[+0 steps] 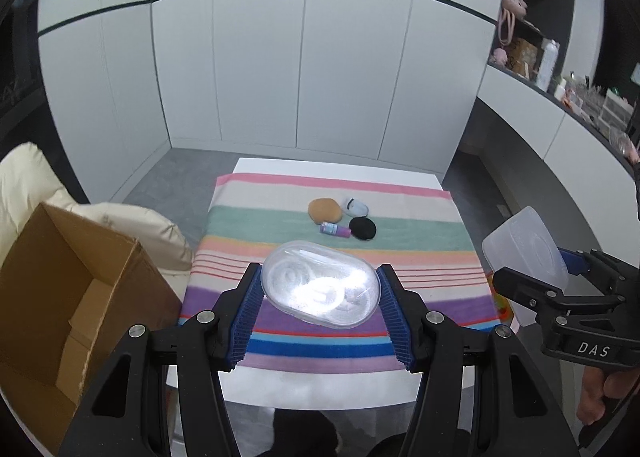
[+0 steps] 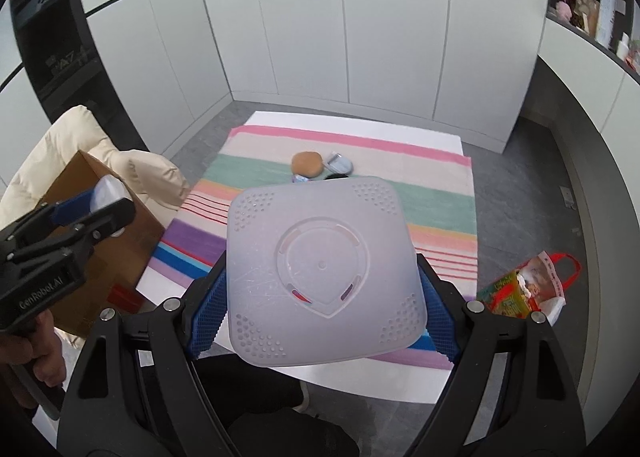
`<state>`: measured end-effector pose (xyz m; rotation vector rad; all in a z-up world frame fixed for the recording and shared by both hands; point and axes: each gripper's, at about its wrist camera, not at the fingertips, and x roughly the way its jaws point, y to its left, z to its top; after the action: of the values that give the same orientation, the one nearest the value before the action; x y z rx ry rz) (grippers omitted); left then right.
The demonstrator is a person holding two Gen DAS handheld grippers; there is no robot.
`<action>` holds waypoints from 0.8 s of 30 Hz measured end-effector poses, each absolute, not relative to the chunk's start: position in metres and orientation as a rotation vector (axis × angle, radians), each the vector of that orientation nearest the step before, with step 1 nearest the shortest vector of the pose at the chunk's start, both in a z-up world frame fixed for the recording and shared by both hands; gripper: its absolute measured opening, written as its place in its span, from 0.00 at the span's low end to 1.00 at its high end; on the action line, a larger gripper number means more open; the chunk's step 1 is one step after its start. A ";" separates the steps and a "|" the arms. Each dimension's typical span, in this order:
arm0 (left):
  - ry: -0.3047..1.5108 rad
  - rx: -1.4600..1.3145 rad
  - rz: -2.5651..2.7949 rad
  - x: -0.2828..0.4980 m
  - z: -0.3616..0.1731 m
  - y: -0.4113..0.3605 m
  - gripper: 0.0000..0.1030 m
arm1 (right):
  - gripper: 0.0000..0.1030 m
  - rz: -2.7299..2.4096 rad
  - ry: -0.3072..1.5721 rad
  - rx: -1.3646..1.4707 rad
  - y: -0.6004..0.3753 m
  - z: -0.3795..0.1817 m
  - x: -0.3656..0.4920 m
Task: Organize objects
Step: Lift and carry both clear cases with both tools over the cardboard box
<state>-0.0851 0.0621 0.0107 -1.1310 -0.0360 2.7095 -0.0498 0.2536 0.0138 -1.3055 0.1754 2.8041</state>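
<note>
Up over the striped cloth [image 1: 320, 193], the left gripper [image 1: 320, 293] clamped a clear oval plastic case [image 1: 320, 285]. The right gripper [image 2: 320, 297] gripped a frosted square plastic lid [image 2: 320, 269], jaws wide around it.

A clear oval case [image 1: 320, 289] and a frosted square lid [image 2: 320, 277] are held aloft; a sponge [image 1: 325, 210], black puff [image 1: 362, 228], purple bottle [image 1: 335, 229] and white case [image 1: 356, 207] lie clustered on the striped cloth [image 1: 280, 217].

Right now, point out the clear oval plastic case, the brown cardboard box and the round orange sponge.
Clear oval plastic case [image 1: 320, 285]: left wrist view, middle of its top.
Brown cardboard box [image 1: 44, 277]: left wrist view, inner wall.
Round orange sponge [image 2: 307, 163]: right wrist view, centre of its top.
</note>
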 end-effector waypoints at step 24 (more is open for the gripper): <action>-0.064 -1.134 2.837 -0.084 0.003 0.002 0.56 | 0.83 2.931 0.121 -1.312 0.195 0.017 -0.091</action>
<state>-0.0839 0.0017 0.0026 -1.1338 -0.0636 2.8367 -0.0908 0.1952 0.0171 -1.3122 0.1211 2.9308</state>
